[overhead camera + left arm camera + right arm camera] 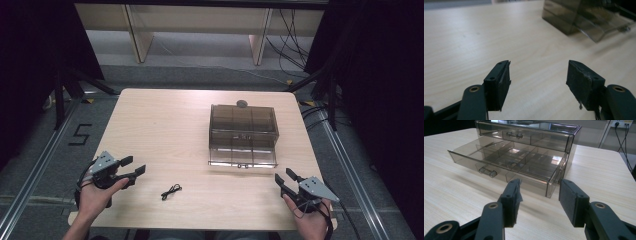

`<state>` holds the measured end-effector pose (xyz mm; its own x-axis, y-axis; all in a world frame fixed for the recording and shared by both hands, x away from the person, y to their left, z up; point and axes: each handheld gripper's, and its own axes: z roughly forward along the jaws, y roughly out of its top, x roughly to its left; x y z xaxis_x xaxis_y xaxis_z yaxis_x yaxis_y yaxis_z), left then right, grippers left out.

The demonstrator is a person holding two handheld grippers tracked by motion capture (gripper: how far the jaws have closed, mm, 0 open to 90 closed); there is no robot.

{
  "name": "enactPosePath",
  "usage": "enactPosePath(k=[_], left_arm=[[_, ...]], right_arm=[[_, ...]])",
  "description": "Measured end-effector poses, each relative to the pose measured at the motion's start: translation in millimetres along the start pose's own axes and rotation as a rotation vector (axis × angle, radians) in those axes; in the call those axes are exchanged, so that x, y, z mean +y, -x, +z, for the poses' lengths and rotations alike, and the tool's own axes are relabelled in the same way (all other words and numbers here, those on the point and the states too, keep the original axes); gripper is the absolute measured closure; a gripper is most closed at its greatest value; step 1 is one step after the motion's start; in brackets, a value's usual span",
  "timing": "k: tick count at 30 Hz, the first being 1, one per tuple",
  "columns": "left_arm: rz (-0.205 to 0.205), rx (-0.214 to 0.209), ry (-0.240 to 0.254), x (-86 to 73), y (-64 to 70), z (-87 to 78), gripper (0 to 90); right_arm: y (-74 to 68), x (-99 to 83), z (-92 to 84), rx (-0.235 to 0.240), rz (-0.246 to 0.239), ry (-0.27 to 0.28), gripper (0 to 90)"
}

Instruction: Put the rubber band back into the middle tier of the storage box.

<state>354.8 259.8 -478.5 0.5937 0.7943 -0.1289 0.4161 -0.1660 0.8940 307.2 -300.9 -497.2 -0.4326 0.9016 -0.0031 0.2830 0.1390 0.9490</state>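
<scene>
A smoky clear plastic drawer box (243, 131) stands on the right half of the wooden table (165, 130); its lower drawer (499, 163) is pulled out and shows several empty compartments. A small black cable (171, 191) lies near the front edge. A grey round object (242, 103) rests at the box's far top edge. My left gripper (133, 166) hovers open at the front left, nothing between its pads (537, 82). At the front right my right gripper (285, 178) is open, pointing at the drawer (539, 200).
Black curtains flank the table on both sides. Cables run over the floor (295, 55) behind the table, and wooden furniture legs (137, 37) stand farther back. A metal rail (345, 160) runs along the table's right side.
</scene>
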Motion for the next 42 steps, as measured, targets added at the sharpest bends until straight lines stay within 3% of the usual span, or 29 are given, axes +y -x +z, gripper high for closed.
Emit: enactPosePath(k=[2, 3, 4, 7, 8, 9, 10, 11, 12, 13, 14, 16, 21, 23, 32, 34, 42], left_arm=[[0.025, -0.032, -0.1, 6.2, 0.4, 1.3, 34.3], [0.025, -0.032, -0.1, 6.2, 0.4, 1.3, 34.3], [0.076, -0.063, -0.205, 11.5, 1.2, 3.5, 34.2], [0.135, -0.066, -0.36, 21.4, 2.8, 5.1, 35.4], [0.135, -0.066, -0.36, 21.4, 2.8, 5.1, 36.0], [0.145, -0.083, -0.415, 24.6, 3.8, 6.9, 36.0], [0.146, -0.1, -0.463, 26.7, 4.6, 8.2, 35.9], [0.155, -0.119, -0.518, 28.8, 5.8, 11.5, 36.0], [0.178, -0.131, -0.57, 31.1, 6.1, 13.1, 36.0], [0.178, -0.131, -0.57, 31.1, 6.1, 13.1, 36.0], [0.196, -0.144, -0.616, 32.2, 7.2, 15.4, 36.0], [0.208, -0.154, -0.642, 33.6, 10.3, 19.0, 36.1], [0.183, -0.211, -0.703, 38.3, 18.7, 27.0, 36.8], [0.187, -0.211, -0.716, 41.1, 21.9, 29.8, 37.1], [0.218, -0.224, -0.708, 43.8, 27.1, 36.7, 38.5], [0.21, -0.231, -0.72, 42.5, 29.8, 38.8, 39.6], [0.263, -0.257, -0.759, 46.4, 40.3, 49.4, 41.4]], right_arm=[[0.8, 0.1, -0.1, -0.002, -0.005, -0.004, 52.4], [0.8, 0.1, -0.1, -0.002, -0.005, -0.004, 52.4], [1.1, 0.6, -0.1, -0.005, -0.007, -0.005, 52.2], [0.8, 1.4, -1.3, -0.022, -0.019, -0.011, 52.1], [0.8, 1.4, -1.3, -0.022, -0.019, -0.011, 52.1], [0.4, 1.6, -1.3, -0.016, -0.017, -0.013, 52.1], [-2.9, 1.0, -1.6, -0.023, 0.022, -0.017, 52.1], [-0.6, 1.7, -0.6, -0.005, -0.008, -0.014, 52.1], [-1.0, 1.8, -0.6, -0.003, 0.0, -0.017, 52.1], [-1.0, 1.8, -0.6, -0.003, 0.0, -0.017, 52.1], [-0.8, 1.9, -0.3, 0.005, 0.0, -0.018, 52.0], [-0.7, 1.7, -0.2, 0.004, -0.001, -0.02, 52.0], [0.2, 1.4, -0.4, 0.001, -0.005, -0.026, 51.9], [0.3, 1.3, -0.3, 0.0, -0.006, -0.026, 51.9], [1.3, 0.8, 0.2, -0.008, -0.011, -0.021, 51.9], [1.3, 1.1, 0.4, -0.006, -0.01, -0.022, 51.8], [2.3, 1.0, -0.5, -0.013, -0.013, -0.017, 51.8]])
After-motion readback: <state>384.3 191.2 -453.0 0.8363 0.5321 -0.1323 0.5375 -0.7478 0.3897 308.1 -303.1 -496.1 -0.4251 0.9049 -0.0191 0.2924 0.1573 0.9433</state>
